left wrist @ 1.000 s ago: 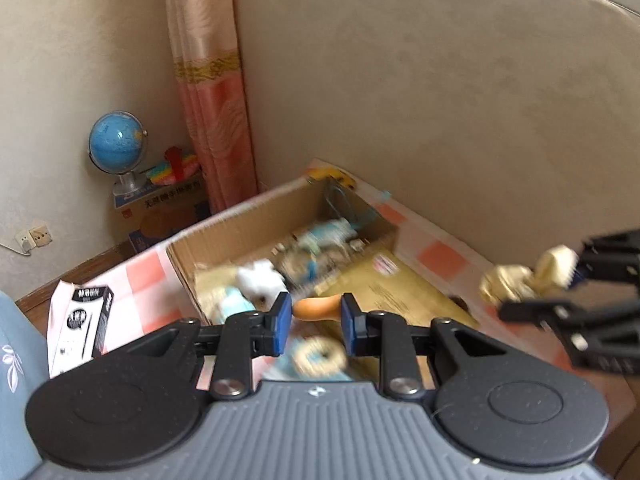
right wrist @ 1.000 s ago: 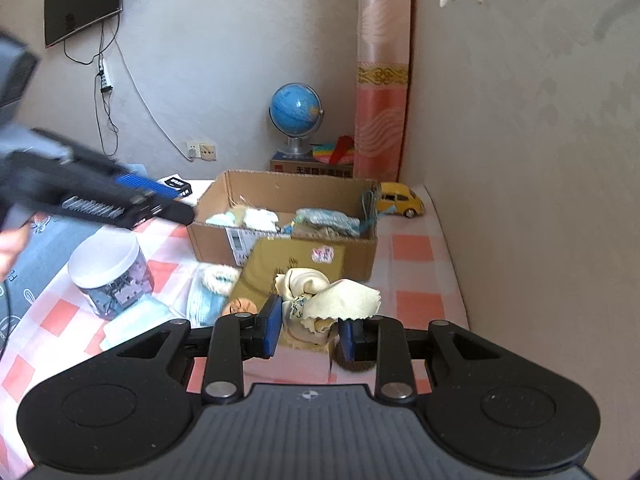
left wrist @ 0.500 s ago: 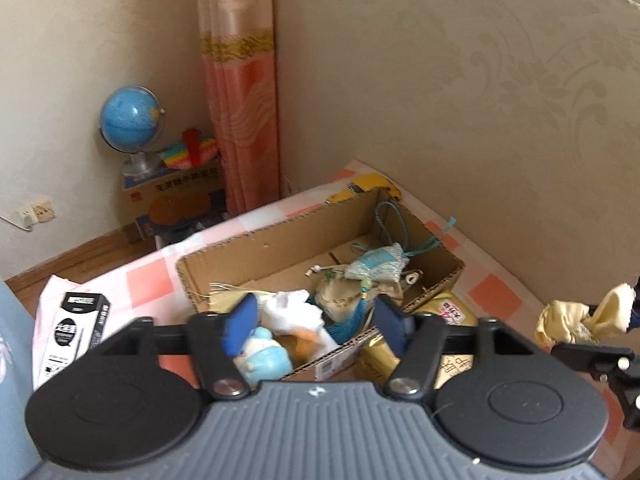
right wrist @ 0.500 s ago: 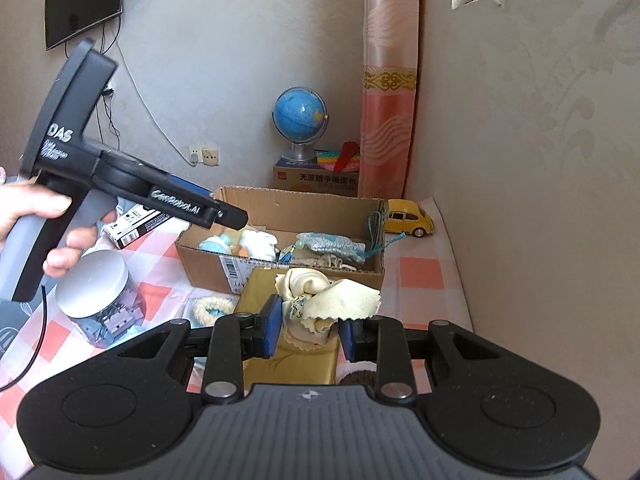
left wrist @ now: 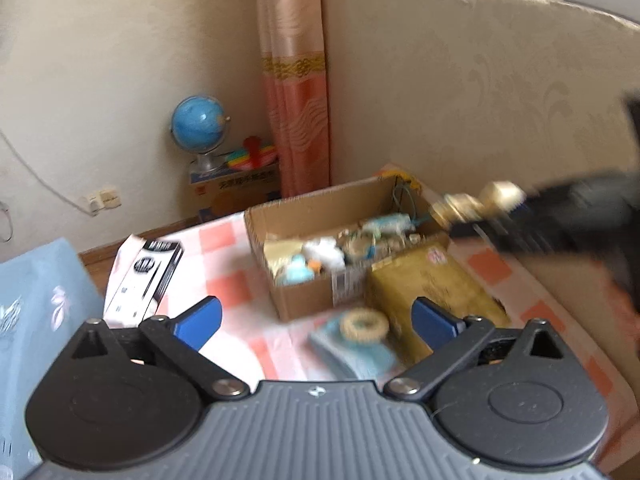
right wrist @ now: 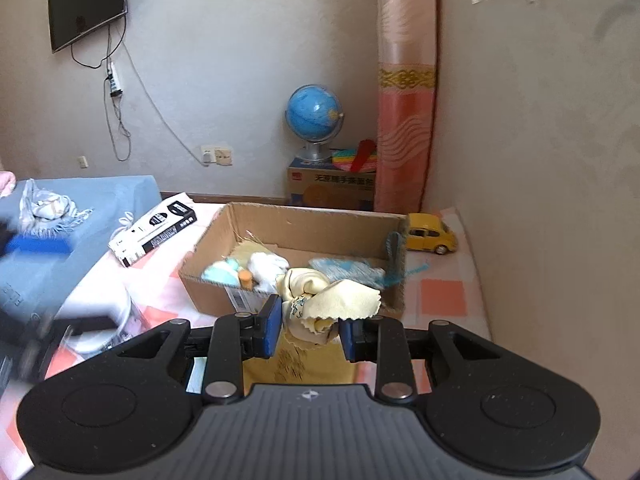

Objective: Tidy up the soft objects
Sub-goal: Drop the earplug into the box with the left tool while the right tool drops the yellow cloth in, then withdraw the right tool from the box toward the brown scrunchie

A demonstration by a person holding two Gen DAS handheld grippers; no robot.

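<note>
An open cardboard box [right wrist: 304, 224] on the checked cloth holds several soft toys, among them a light blue plush [right wrist: 220, 272] and a white one [right wrist: 266, 266]. My right gripper [right wrist: 310, 326] is shut on a crumpled cream cloth [right wrist: 332, 300], hovering just in front of the box's near wall. In the left wrist view that gripper is a dark blur at the right, with the cream cloth [left wrist: 476, 204] over the box's [left wrist: 304, 216] right end. My left gripper [left wrist: 316, 316] is set back from the box. Its jaws are opening wide with nothing between them.
An olive-gold box [left wrist: 432, 280] lies in front of the cardboard box, beside a woven ring on a blue cloth [left wrist: 364, 326]. A black-and-white carton [right wrist: 156, 232] lies left, a yellow toy car [right wrist: 430, 234] right. Behind stand a globe [right wrist: 314, 114] and curtain; a beige wall rises at right.
My left gripper went from shut to wide open and drew back from the box. My right gripper carried the cream cloth closer to the box.
</note>
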